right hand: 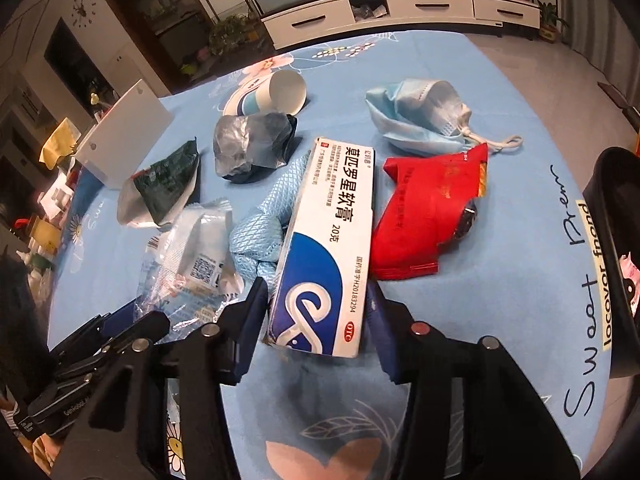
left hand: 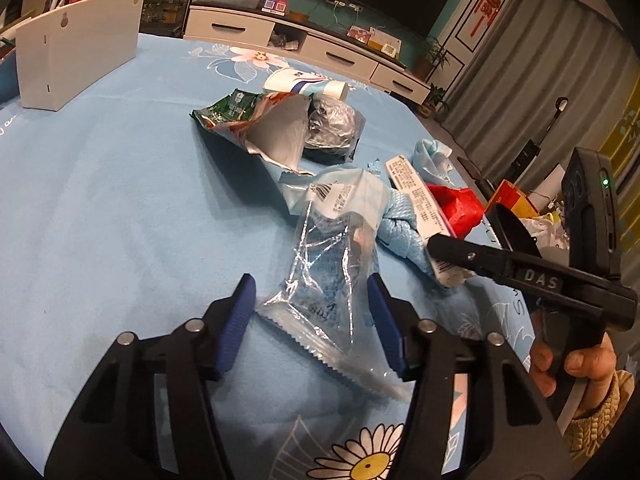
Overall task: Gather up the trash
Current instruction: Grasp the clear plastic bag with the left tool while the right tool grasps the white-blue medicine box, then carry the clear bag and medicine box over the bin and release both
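Note:
Trash lies on a blue flowered tablecloth [left hand: 100, 200]. My left gripper [left hand: 312, 300] is open, its blue pads on either side of a clear plastic wrapper [left hand: 324, 280]. My right gripper [right hand: 320, 304] is open around the near end of a white and blue ointment box [right hand: 328, 248]; it also shows in the left wrist view [left hand: 444, 252]. Beside the box lie a red wrapper [right hand: 424, 208], a blue cloth [right hand: 256, 236], a crumpled face mask [right hand: 416, 116], a silver-black foil bag [right hand: 248, 144], a green snack bag [right hand: 168, 188] and a paper cup [right hand: 276, 94].
A white box [left hand: 76, 52] stands at the table's far left. A black bin [right hand: 616, 240] sits at the right table edge in the right wrist view. A TV cabinet [left hand: 320, 48] stands beyond the table.

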The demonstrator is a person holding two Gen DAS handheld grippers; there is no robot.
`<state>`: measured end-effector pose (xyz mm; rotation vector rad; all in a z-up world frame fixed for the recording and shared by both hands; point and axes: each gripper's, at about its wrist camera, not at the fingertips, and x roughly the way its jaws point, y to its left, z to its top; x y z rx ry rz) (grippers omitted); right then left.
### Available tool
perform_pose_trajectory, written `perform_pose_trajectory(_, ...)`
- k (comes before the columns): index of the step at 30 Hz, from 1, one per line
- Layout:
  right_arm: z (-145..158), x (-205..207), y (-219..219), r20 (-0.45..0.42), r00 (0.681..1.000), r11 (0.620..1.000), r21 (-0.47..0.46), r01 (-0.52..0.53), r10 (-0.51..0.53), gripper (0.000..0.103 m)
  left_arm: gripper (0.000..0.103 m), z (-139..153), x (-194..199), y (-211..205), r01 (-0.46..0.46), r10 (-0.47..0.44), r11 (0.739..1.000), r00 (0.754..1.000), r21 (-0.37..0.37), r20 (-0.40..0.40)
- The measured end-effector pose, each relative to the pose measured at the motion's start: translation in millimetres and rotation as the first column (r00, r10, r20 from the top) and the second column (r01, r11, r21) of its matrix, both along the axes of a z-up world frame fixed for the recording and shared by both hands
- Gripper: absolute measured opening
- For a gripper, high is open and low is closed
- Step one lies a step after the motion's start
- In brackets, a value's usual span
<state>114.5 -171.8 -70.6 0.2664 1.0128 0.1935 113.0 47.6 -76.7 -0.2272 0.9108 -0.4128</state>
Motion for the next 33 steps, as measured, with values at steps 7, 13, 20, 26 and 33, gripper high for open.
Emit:
perform_pose_trajectory(7,0.9,-11.0,1.0,0.031,1.000,1.000,-0.008,0.000,0.000,0.046,0.042,2.5,-10.8,-0.6,0.022,-0.022,0.999,1.000,-0.037,0.003)
perform_pose_trajectory(13,16.2,-35.3,-5.3,0.085,0.996,1.000,0.016,0.011,-0.012,0.045,0.038,18.3,-29.7,-3.5,0.043,-0.041,0.998,0.999,-0.055,0.036)
perform_pose_trajectory(20,43.9,-72.7,-14.7,0.145,0.989,1.000,0.023,-0.004,0.001,0.045,0.038,43.8,-53.7,-5.7,0.039,-0.034,0.998,0.995,-0.055,0.090)
perform_pose_trajectory(26,63.1,-97.7,-22.5,0.180,0.984,1.000,0.027,-0.006,0.001,0.046,0.038,60.6,-68.1,-7.8,0.029,-0.024,0.999,0.993,-0.043,0.117)
perform_pose_trajectory(33,81.2,-122.3,-24.9,0.219,0.976,1.000,-0.009,0.001,0.001,0.046,0.038,76.2,-91.4,-14.7,0.035,-0.031,0.999,0.989,-0.023,0.143)
